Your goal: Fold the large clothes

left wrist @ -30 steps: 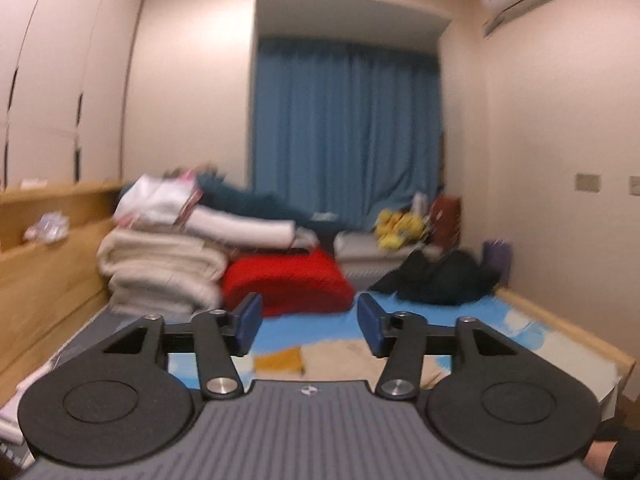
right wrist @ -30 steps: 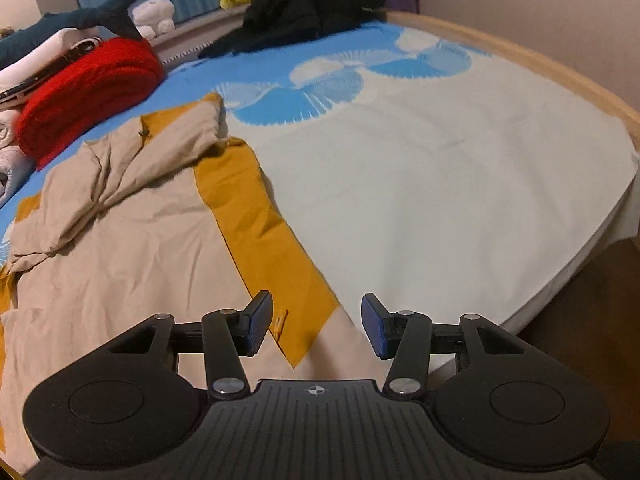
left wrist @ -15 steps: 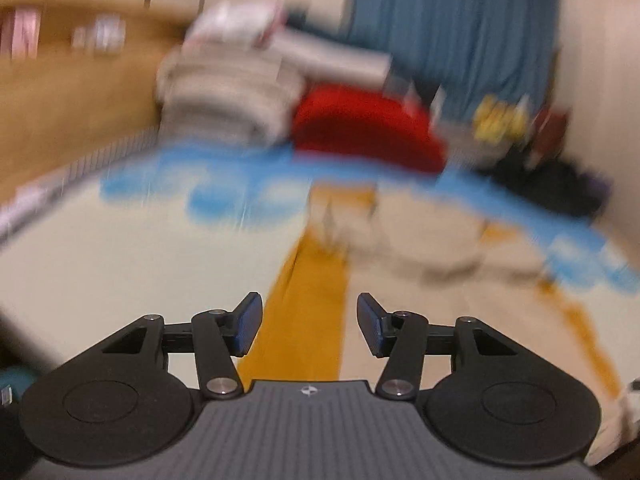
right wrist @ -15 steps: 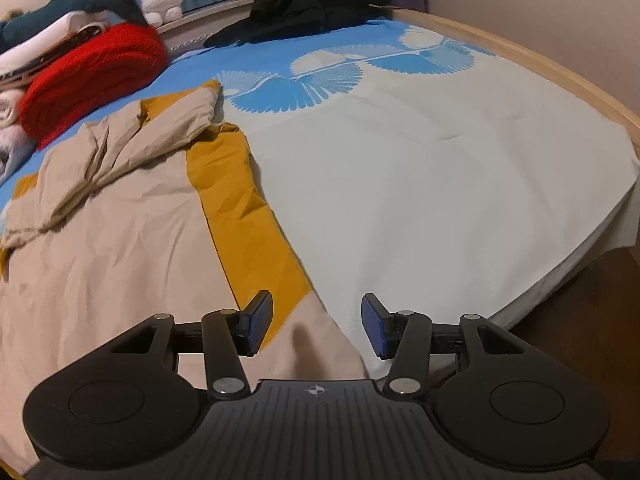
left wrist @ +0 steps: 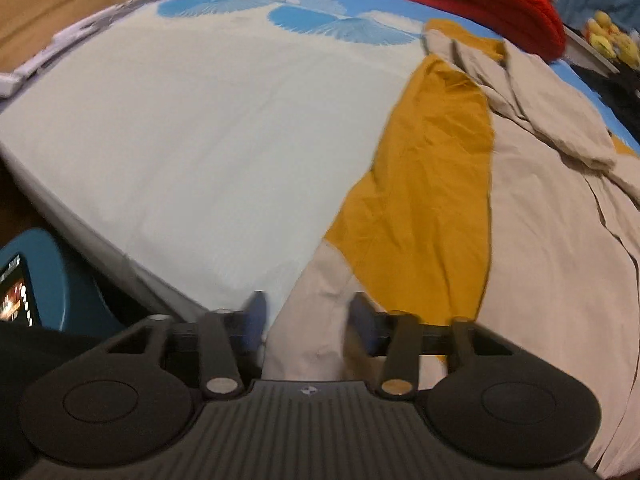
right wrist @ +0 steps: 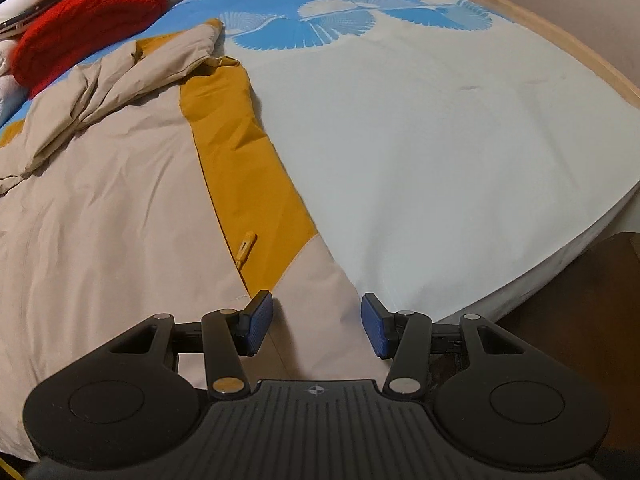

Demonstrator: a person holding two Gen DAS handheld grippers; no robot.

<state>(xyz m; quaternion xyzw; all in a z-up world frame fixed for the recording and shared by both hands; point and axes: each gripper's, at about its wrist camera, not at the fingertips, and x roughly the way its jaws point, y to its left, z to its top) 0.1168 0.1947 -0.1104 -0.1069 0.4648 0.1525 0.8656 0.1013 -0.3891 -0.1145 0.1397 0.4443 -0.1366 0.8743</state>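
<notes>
A large beige and mustard jacket [left wrist: 532, 216] lies spread flat on the bed, collar end far from me; it also shows in the right wrist view [right wrist: 120, 184]. My left gripper [left wrist: 306, 322] is open and sits low over the jacket's near left hem corner, the beige cloth between its fingers. My right gripper [right wrist: 317, 326] is open over the jacket's near right hem corner, just above the beige cloth. A mustard zipper pull [right wrist: 246, 244] lies ahead of its left finger.
The bed sheet [right wrist: 440, 140] is white with blue fan prints. A red blanket [left wrist: 492, 0] and folded bedding lie at the bed's far end. A teal object with a lit phone screen [left wrist: 24, 292] sits off the bed's left edge. Wooden bed rim [right wrist: 560, 40] at right.
My left gripper swung down from facing the room to the jacket's left hem corner. My right gripper moved forward and lower toward the right hem corner. Both stayed open.
</notes>
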